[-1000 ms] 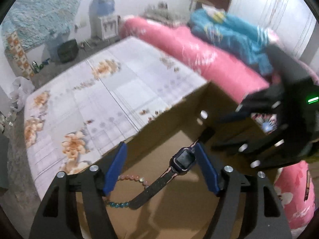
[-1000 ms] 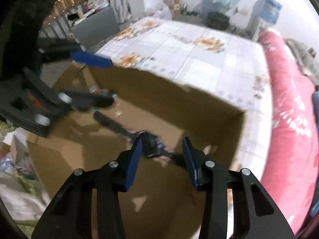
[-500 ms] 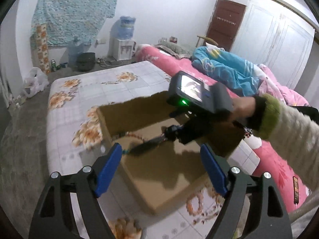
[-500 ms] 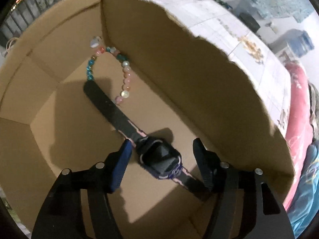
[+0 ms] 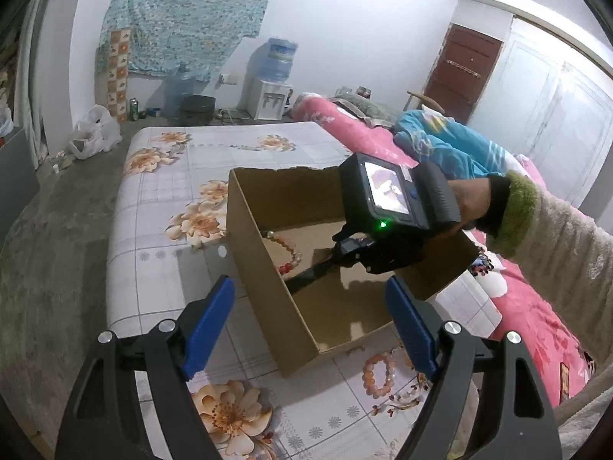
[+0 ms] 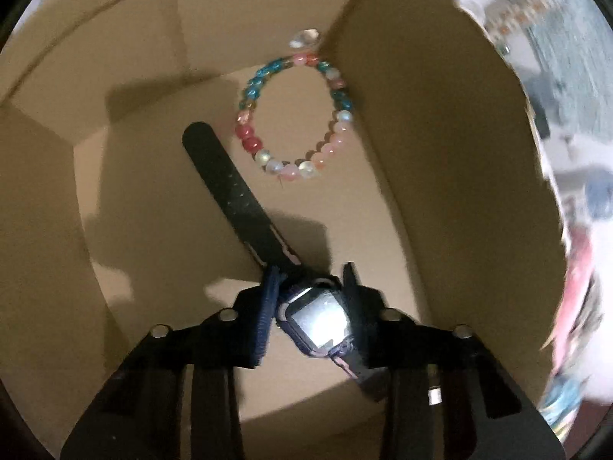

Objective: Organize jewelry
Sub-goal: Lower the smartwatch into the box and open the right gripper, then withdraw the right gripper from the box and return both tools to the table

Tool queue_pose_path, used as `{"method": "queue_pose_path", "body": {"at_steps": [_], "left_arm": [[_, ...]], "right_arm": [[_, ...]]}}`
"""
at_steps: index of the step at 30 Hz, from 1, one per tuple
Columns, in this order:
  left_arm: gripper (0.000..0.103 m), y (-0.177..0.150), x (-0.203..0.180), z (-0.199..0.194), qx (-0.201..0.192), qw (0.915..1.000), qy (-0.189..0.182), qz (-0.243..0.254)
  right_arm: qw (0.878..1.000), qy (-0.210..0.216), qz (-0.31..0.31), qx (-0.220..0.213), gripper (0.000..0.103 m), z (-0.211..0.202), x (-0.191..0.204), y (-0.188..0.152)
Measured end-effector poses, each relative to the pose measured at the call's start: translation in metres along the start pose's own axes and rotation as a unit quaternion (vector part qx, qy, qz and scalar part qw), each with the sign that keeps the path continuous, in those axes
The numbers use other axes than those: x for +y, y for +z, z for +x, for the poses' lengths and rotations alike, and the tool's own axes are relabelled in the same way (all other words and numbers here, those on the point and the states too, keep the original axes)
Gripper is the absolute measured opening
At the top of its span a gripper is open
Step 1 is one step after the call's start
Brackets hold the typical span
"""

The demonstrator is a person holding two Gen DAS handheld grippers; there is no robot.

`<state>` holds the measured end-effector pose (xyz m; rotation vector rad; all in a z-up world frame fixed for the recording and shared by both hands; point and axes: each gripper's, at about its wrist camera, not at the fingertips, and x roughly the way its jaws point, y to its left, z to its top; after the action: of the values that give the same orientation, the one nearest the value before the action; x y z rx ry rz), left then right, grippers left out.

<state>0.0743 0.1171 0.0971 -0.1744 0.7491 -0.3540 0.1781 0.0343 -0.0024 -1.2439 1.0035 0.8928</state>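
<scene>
A cardboard box stands on the flowered table. My right gripper is inside it, shut on a dark smartwatch whose black strap reaches across the box floor. A multicoloured bead bracelet lies in the box corner; it also shows in the left wrist view. My left gripper is open and empty, held back above the box's near corner. A pink bead bracelet lies on the table just outside the box.
The flowered tablecloth covers the table. A pink bed with a blue blanket runs along the right. A water dispenser and a white bag stand by the far wall.
My left gripper has pulled back and up, away from the box. My right gripper has closed on the watch body, inside the box.
</scene>
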Motion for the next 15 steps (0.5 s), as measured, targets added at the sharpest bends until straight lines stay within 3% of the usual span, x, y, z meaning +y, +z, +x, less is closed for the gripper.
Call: {"method": "queue_pose_path", "body": {"at_steps": [2,4,6,10,15], "left_arm": [[0.079,-0.001,0.000,0.001,0.001,1.0000,-0.001,-0.002],[0.079,-0.003,-0.001,0.001,-0.001,1.0000,0.001,0.001],[0.079,-0.006,-0.001,0.000,-0.004,1.0000,0.007,0.006],[0.079,-0.013,0.003,0.002,0.000,1.0000,0.001,-0.004],[0.079,-0.020,0.009,0.005,0.005,0.9998,-0.009,-0.018]], "right_arm": [[0.999,-0.050,-0.010,0.009,0.032,-0.001,0.000,0.001],[0.998,-0.055,0.018,-0.001,0.049,-0.012,-0.007,0.001],[0.997,-0.046,0.061,-0.022,0.054,-0.025,-0.021,-0.006],[0.989,0.019,0.140,-0.046,0.053,-0.044,-0.039,-0.029],[0.989,0.086,0.123,0.018,0.050,-0.026,-0.024,-0.040]]}}
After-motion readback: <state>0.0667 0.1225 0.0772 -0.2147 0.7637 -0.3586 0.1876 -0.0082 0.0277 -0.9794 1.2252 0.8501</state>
